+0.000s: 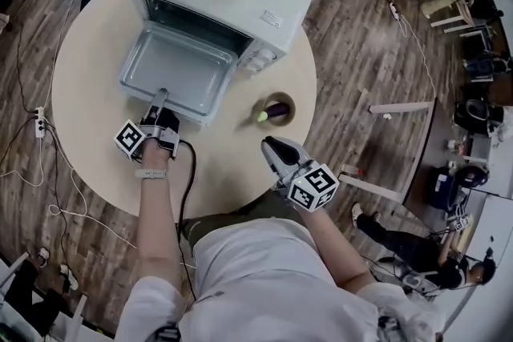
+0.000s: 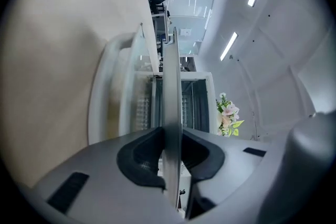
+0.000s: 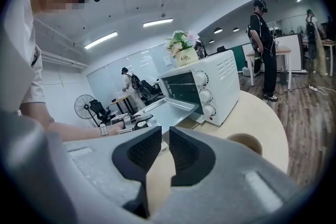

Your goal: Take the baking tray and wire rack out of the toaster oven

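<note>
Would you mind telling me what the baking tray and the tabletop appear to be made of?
The baking tray looks like thin sheet metal: dull silver-grey, soft sheen, raised rim. The tabletop is likely laminate or painted wood: smooth matte cream, no visible grain.

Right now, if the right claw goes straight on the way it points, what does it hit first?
Probably the round beige tabletop, just short of the silver metal baking tray; depth is unclear.

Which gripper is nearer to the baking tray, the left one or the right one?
Left. The left gripper is shut on the baking tray's near edge; the right gripper is apart from it, over the table.
</note>
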Demonstrator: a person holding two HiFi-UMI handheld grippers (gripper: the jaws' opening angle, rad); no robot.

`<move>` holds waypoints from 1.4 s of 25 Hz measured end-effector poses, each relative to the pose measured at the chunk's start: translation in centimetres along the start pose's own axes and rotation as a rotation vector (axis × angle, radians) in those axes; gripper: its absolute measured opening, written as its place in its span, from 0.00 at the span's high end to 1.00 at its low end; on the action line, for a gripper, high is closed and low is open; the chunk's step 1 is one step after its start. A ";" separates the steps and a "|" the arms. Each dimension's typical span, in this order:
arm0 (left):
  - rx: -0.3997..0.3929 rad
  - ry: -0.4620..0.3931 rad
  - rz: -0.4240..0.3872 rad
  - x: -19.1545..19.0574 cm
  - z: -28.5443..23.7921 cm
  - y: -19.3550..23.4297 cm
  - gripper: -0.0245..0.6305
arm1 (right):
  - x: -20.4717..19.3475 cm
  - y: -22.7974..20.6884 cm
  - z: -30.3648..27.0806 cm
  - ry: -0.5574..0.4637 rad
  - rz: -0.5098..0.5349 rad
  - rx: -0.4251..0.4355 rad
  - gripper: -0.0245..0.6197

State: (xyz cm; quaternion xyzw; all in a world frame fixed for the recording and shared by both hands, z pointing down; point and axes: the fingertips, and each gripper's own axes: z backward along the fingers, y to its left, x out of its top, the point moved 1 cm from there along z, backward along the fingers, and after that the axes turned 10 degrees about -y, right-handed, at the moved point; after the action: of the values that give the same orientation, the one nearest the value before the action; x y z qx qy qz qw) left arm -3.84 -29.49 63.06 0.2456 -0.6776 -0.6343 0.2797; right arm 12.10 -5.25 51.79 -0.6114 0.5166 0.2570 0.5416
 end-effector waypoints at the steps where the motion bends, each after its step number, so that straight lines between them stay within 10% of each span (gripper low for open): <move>1: -0.009 -0.018 0.019 0.1 0.8 -0.3 0.86 | 0.0 0.2 -0.1 0.004 0.002 0.012 0.89; 27: -0.018 -0.529 0.053 8.3 24.9 0.9 0.85 | -4.3 9.7 -4.3 0.212 0.078 0.416 0.89; 35: 0.023 -0.532 0.053 9.0 29.0 3.2 0.85 | -6.0 11.4 -4.9 0.272 0.091 0.472 0.89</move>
State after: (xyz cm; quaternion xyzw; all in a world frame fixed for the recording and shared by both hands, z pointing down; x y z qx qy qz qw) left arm -30.25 -14.49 65.68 0.0556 -0.7408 -0.6610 0.1058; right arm -1.53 -6.33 53.91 -0.4730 0.6572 0.0692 0.5827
